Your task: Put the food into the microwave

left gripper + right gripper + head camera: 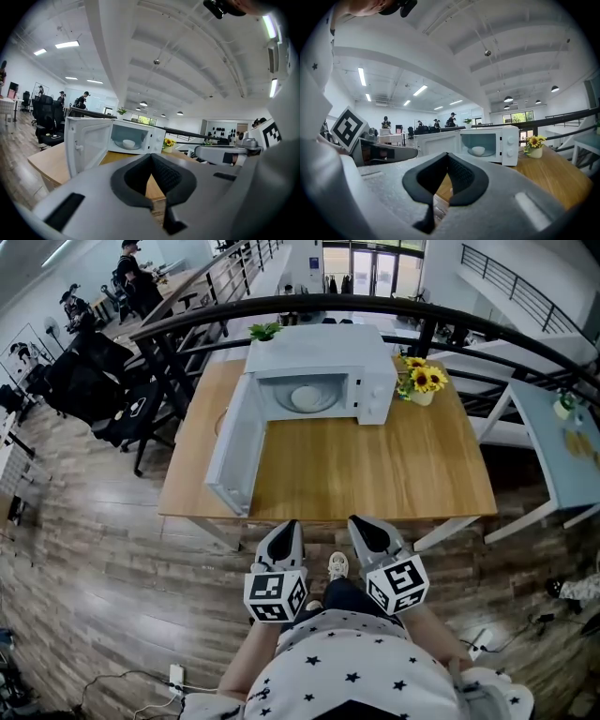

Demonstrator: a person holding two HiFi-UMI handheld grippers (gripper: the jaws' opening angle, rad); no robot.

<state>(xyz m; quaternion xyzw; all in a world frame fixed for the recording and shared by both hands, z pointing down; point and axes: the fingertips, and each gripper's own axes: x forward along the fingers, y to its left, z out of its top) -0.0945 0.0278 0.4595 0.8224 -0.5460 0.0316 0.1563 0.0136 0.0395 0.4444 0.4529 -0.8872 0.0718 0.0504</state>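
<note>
Bench [375,474] carries microwave [319,351], door [234,451] swung wide at its left. Bowl [306,397] sits inside microwave. Left tongs [285,527] and right tongs [367,524] closed, empty, well short of microwave. Risk: closed tips slip pushing door, jolting microwave.

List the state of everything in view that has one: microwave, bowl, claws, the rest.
microwave door: swung wide open
bowl: inside the microwave, on its turntable
left claw: shut, empty
right claw: shut, empty
sunflower pot: upright beside the microwave
</note>
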